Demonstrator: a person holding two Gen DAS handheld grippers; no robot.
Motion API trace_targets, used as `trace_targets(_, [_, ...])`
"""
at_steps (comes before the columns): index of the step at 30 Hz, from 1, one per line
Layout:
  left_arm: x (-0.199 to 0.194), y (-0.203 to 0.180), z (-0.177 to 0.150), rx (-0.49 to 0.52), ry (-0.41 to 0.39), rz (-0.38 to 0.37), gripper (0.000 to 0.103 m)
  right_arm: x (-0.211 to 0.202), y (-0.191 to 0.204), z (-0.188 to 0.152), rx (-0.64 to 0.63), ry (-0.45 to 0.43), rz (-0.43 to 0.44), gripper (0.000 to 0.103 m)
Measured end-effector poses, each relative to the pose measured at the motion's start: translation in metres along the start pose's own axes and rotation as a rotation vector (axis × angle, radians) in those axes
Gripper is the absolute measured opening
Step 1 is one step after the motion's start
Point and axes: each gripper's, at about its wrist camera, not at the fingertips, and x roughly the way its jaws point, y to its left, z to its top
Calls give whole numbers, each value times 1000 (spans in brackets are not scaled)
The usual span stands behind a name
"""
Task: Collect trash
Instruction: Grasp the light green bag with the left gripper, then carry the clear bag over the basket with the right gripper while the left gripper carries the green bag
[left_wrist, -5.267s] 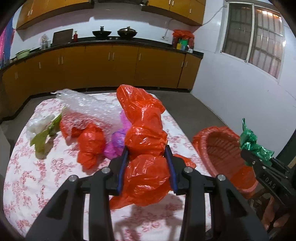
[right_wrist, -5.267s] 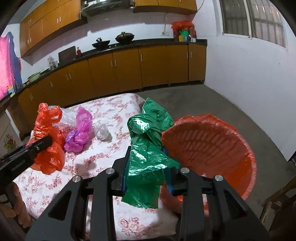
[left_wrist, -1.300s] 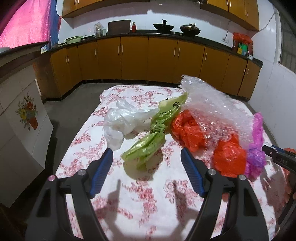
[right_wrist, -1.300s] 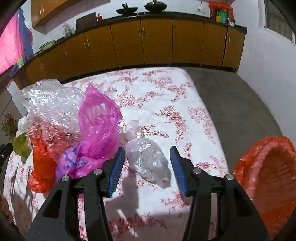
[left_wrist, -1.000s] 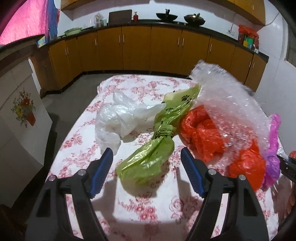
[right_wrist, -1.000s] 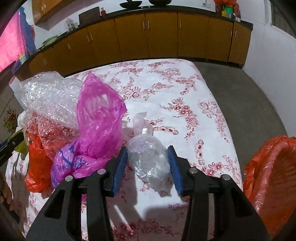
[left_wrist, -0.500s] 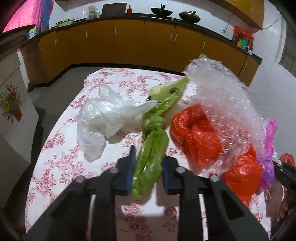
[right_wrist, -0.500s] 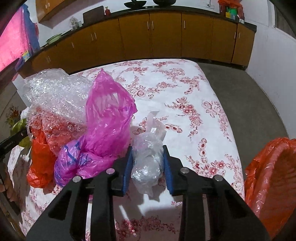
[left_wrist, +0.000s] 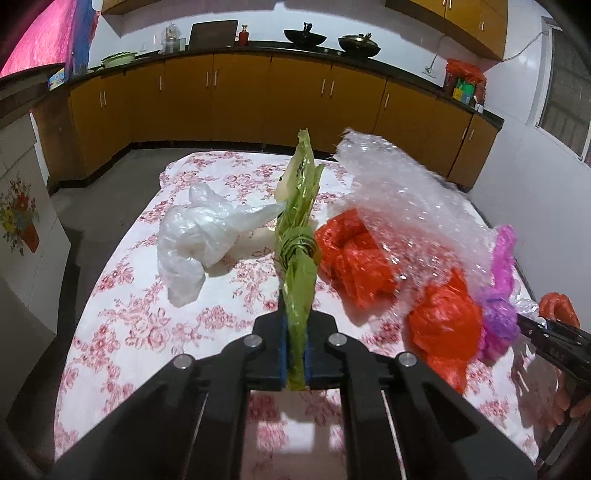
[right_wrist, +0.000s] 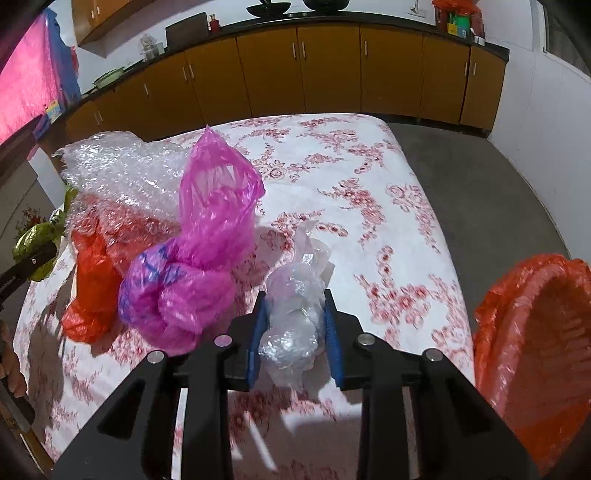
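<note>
Covering the table is a white cloth with a red flower print (left_wrist: 147, 325), and on it lies a heap of plastic trash. The left gripper (left_wrist: 295, 350) is clenched on the lower end of a knotted green bag (left_wrist: 297, 266), which stands up from the blue pads near the tabletop's front edge. Beside it toward the left edge lies a white bag (left_wrist: 199, 236); toward the right edge sit red bags (left_wrist: 354, 254) under a sheet of bubble wrap (left_wrist: 402, 199), with a pink bag (right_wrist: 207, 251) just beyond. The right gripper (right_wrist: 295, 325) is closed around a crumpled clear bag (right_wrist: 295, 314) near the tabletop's right front corner. An orange basket (right_wrist: 535, 332) stands off the table's right edge. Brown cabinets (left_wrist: 240, 99) under a dark counter line the far wall, with woks (left_wrist: 304, 37) on top, over a grey floor (right_wrist: 480, 177).
</note>
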Motion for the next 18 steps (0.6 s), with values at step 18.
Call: trace_targets(18, [-75, -15, -31, 15, -50, -58, 8, -78, -23, -23, 50, -100, 11, 30])
